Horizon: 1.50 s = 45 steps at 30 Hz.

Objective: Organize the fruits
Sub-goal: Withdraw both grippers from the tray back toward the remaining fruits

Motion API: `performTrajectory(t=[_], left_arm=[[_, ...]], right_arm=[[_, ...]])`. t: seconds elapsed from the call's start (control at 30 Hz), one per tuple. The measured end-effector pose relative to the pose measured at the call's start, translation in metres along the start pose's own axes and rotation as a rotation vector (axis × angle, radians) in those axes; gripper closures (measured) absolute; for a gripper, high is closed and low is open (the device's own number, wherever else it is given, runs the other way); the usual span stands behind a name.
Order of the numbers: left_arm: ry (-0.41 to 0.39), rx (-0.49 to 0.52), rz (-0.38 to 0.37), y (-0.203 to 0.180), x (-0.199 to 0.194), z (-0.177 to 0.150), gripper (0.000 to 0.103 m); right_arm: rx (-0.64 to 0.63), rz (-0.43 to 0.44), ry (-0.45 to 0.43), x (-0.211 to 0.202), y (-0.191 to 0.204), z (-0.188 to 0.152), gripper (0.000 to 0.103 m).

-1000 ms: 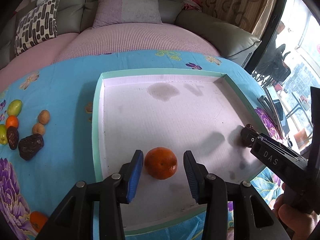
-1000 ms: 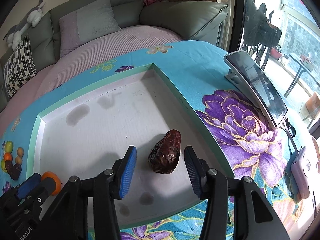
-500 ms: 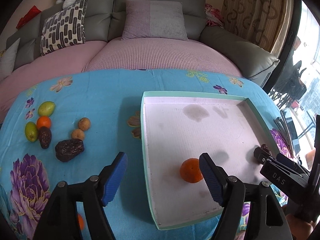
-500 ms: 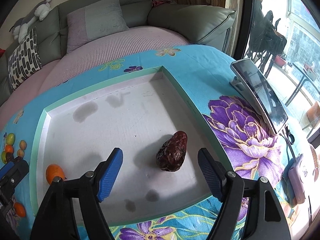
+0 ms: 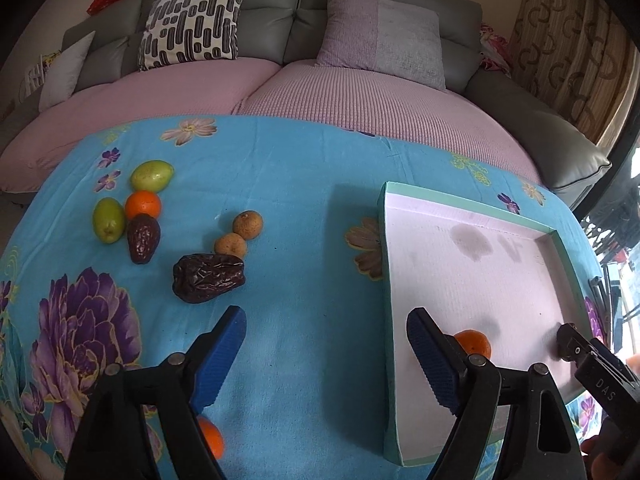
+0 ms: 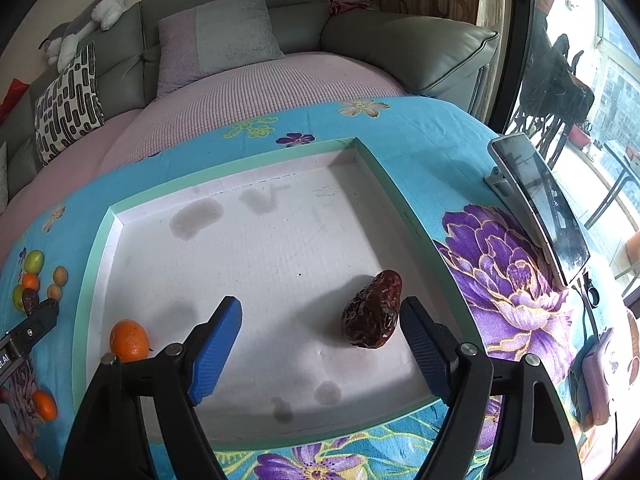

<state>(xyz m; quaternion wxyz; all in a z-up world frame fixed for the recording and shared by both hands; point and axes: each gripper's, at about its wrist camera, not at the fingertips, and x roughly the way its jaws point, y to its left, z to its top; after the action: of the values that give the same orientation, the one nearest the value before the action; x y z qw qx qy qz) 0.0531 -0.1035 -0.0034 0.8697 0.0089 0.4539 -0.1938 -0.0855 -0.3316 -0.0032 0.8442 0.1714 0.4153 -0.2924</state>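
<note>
Holding one orange [image 6: 129, 340] and one date [image 6: 372, 316], tray [image 6: 408, 216], both grippers' fingers [image 5: 222, 354] spread, empty.

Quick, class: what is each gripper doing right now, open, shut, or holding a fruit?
Left gripper: open, holding nothing, over the cloth beside the tray.
Right gripper: open, holding nothing; the date lies in the tray.

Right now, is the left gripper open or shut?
Open. The left gripper has its blue pads spread wide with only blue tablecloth between them; the orange sits in the tray behind it.
</note>
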Motion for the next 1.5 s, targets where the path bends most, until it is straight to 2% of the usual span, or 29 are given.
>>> performTrajectory(t=[0.1,0.13,0.27,0.33,0.4,0.57,0.9,1.23,1.5], left_arm=[[-0.012,-0.005,0.042,0.003,0.001,0.000,0.017],[-0.016,-0.001,0.054,0.003,0.001,0.001,0.017],[-0.026,-0.040,0.062,0.008,0.003,0.000,0.015],[-0.028,-0.054,0.077,0.011,0.004,-0.001,0.003],[-0.038,-0.062,0.091,0.013,0.004,-0.002,0.001],[-0.081,-0.088,0.104,0.016,-0.001,-0.002,0.000],[-0.102,-0.106,0.123,0.022,-0.006,-0.002,0.000],[-0.134,-0.168,0.133,0.045,-0.019,0.002,0.000],[-0.090,-0.142,0.160,0.063,-0.021,0.002,0.000]], right_arm=[[-0.013,0.004,-0.011,0.001,0.003,0.001,0.020],[-0.017,0.007,-0.012,0.003,0.004,0.002,0.016],[-0.035,0.026,-0.014,0.007,0.008,0.001,0.015],[-0.054,0.016,-0.013,0.009,0.010,0.001,0.012],[-0.064,0.012,-0.009,0.010,0.010,0.000,0.012],[-0.105,-0.004,-0.034,0.005,0.014,0.001,0.011],[-0.179,0.010,-0.085,-0.004,0.028,0.002,0.011],[-0.148,0.020,-0.117,-0.016,0.030,0.003,0.010],[-0.190,-0.028,-0.132,-0.024,0.042,-0.001,0.010]])
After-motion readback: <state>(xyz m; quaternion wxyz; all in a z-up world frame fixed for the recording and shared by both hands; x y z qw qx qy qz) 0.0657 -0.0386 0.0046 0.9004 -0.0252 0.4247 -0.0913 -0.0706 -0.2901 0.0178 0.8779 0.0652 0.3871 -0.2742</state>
